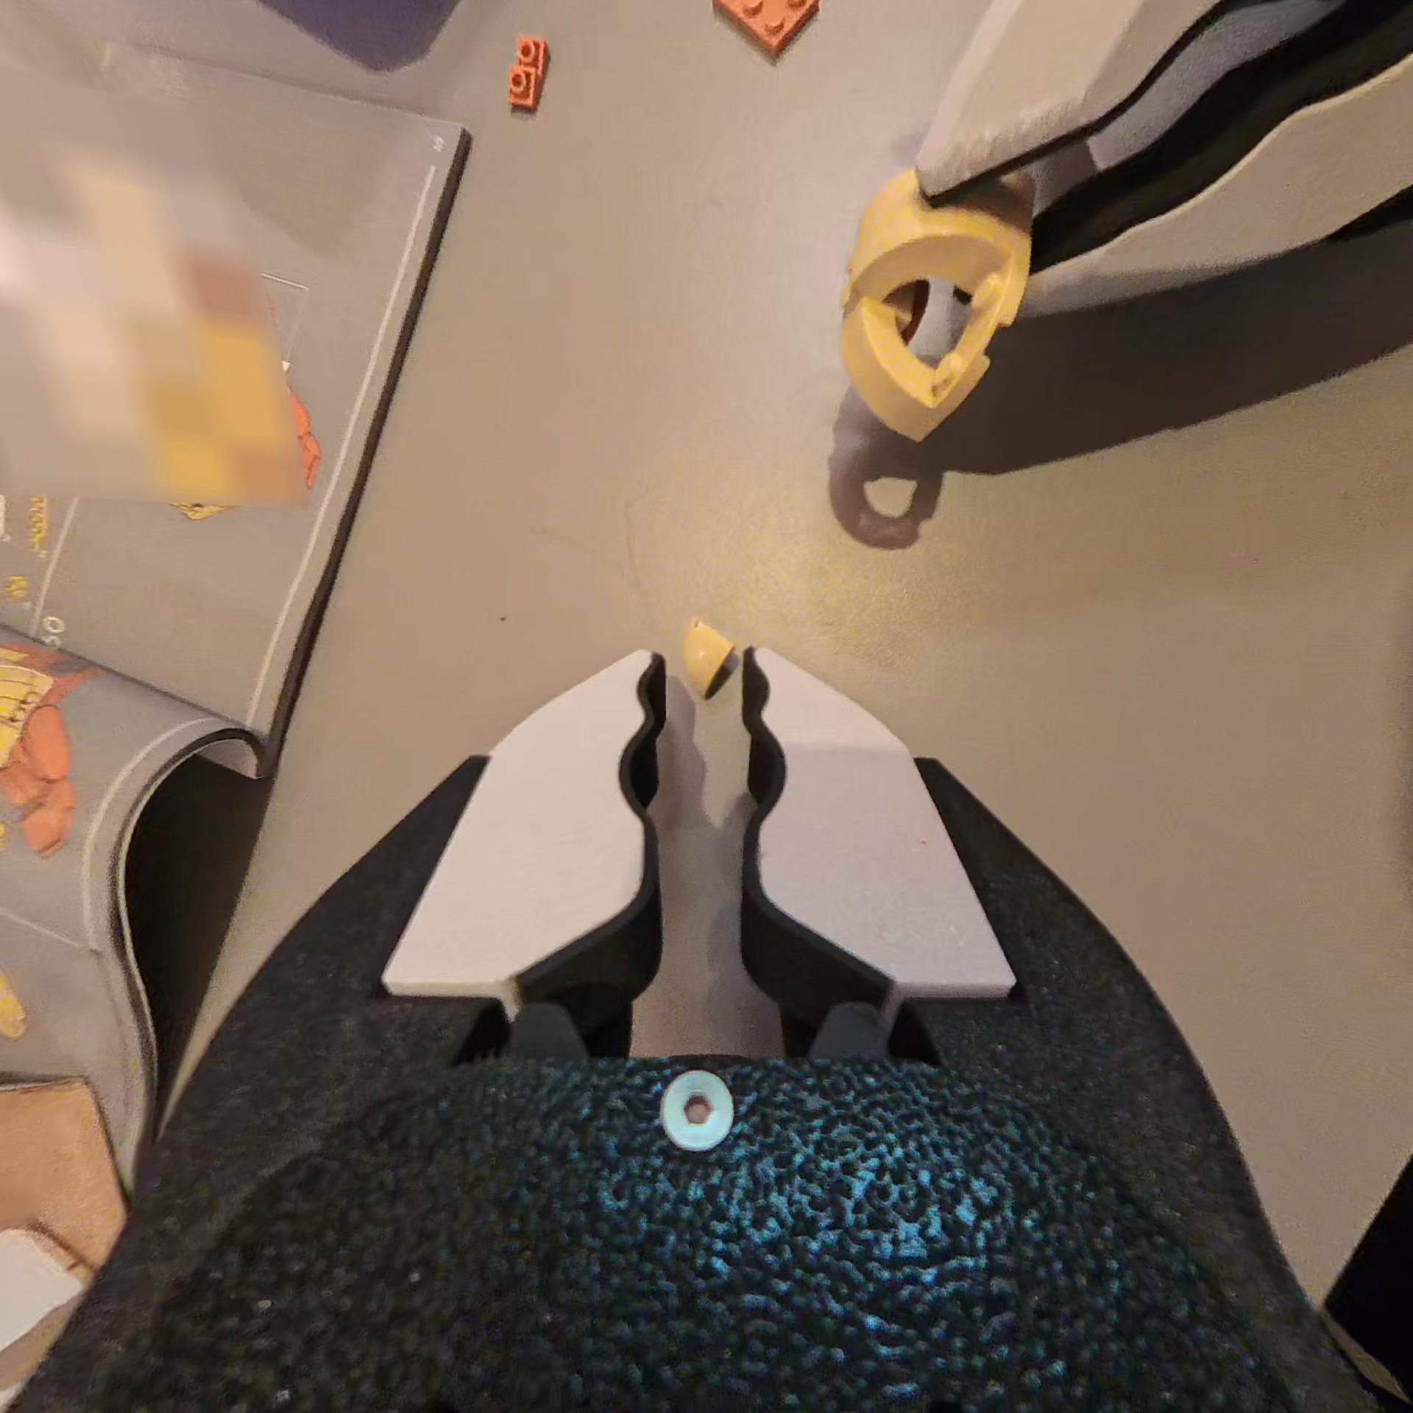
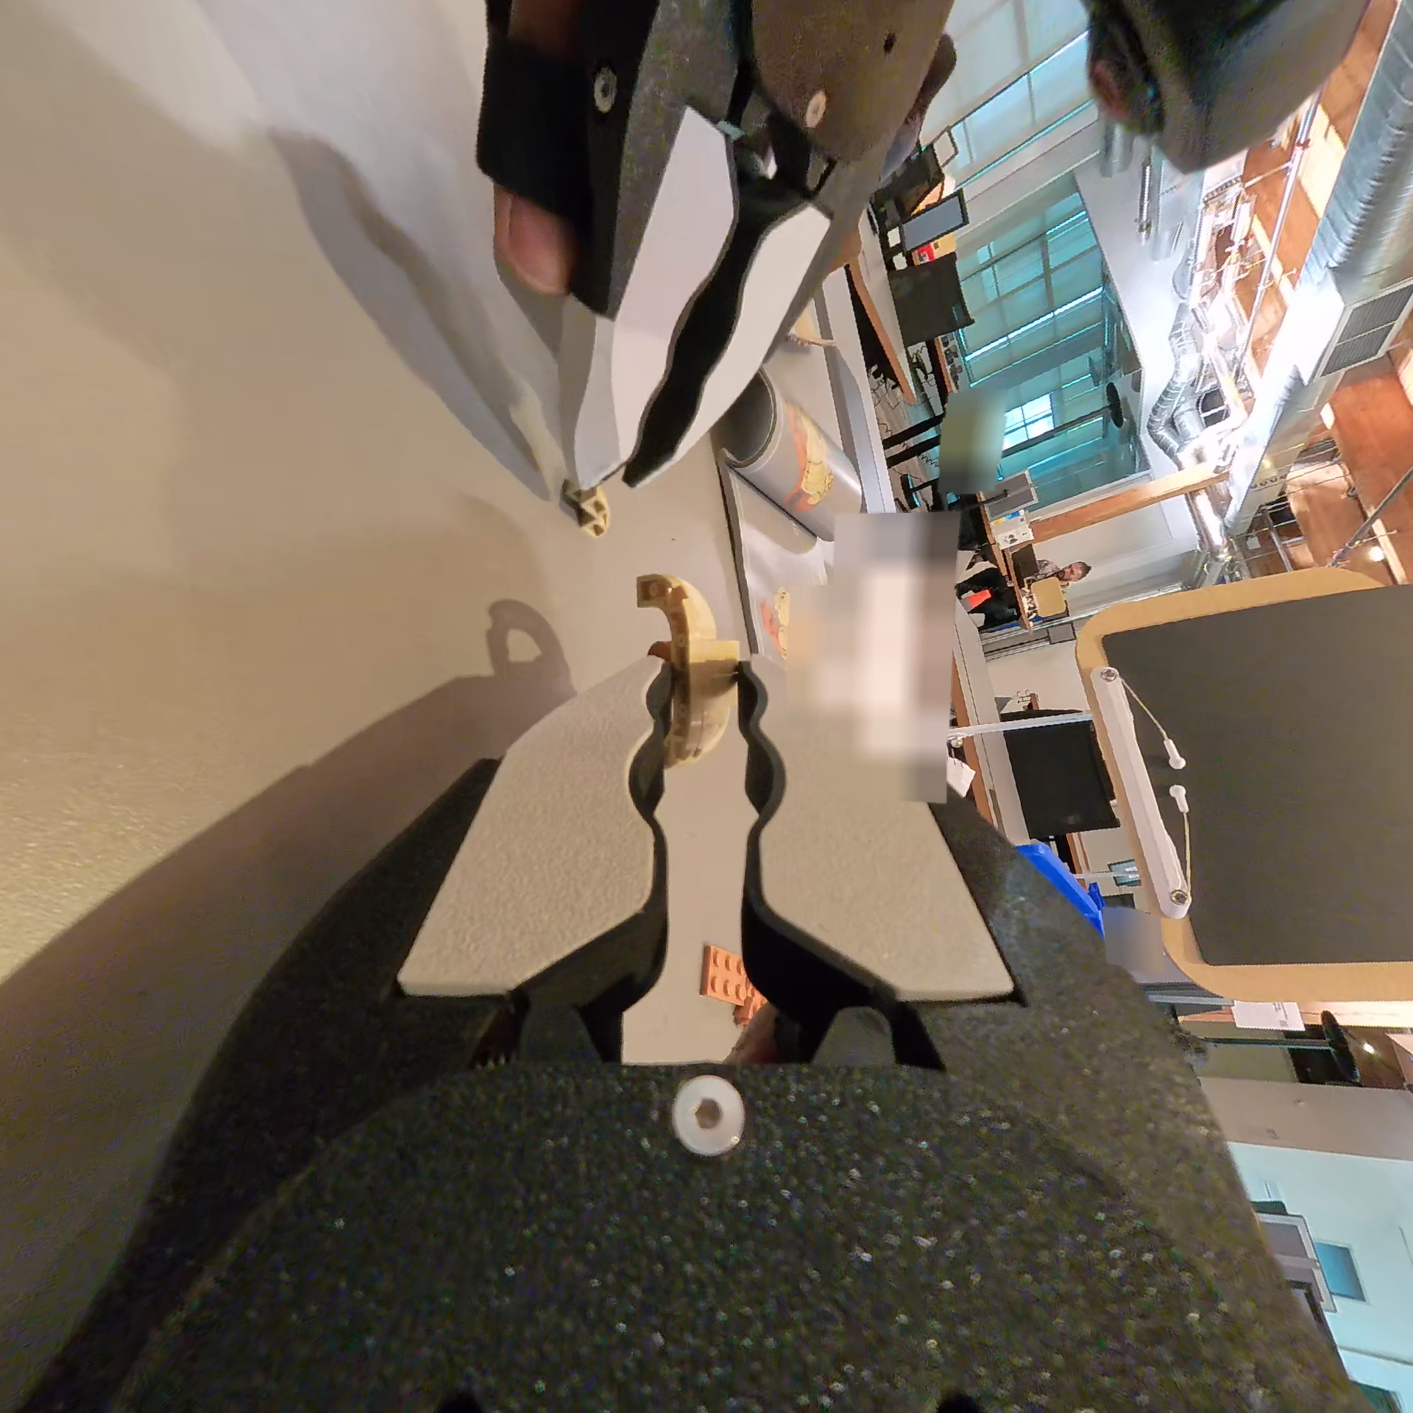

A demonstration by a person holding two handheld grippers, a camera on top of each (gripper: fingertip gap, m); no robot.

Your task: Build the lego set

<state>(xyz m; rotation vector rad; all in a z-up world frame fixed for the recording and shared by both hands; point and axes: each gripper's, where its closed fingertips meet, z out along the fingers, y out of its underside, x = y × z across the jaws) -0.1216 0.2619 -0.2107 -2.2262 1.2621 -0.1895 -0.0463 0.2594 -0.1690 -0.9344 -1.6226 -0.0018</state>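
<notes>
My right gripper [image 2: 696,673] is shut on a tan ring-shaped Lego assembly [image 2: 692,688] and holds it above the grey table, where it casts a shadow. In the left wrist view the same ring [image 1: 933,306] hangs from the right gripper [image 1: 986,191] at the upper right. My left gripper [image 1: 703,664] is low over the table with its jaws narrowly apart. A small tan rounded piece [image 1: 707,657] lies between its tips and touches the right fingertip [image 1: 753,665]. The right wrist view shows this piece [image 2: 589,516] on the table under the left gripper [image 2: 608,482].
An open instruction booklet [image 1: 367,229] lies at the left, its pages curling near my left gripper. It also shows in the right wrist view [image 2: 787,474]. A small orange brick [image 1: 527,73] and an orange plate [image 1: 768,19] lie farther off. Another orange plate [image 2: 726,979] lies under my right gripper. Spacing between my two grippers at the tips: around 9 cm.
</notes>
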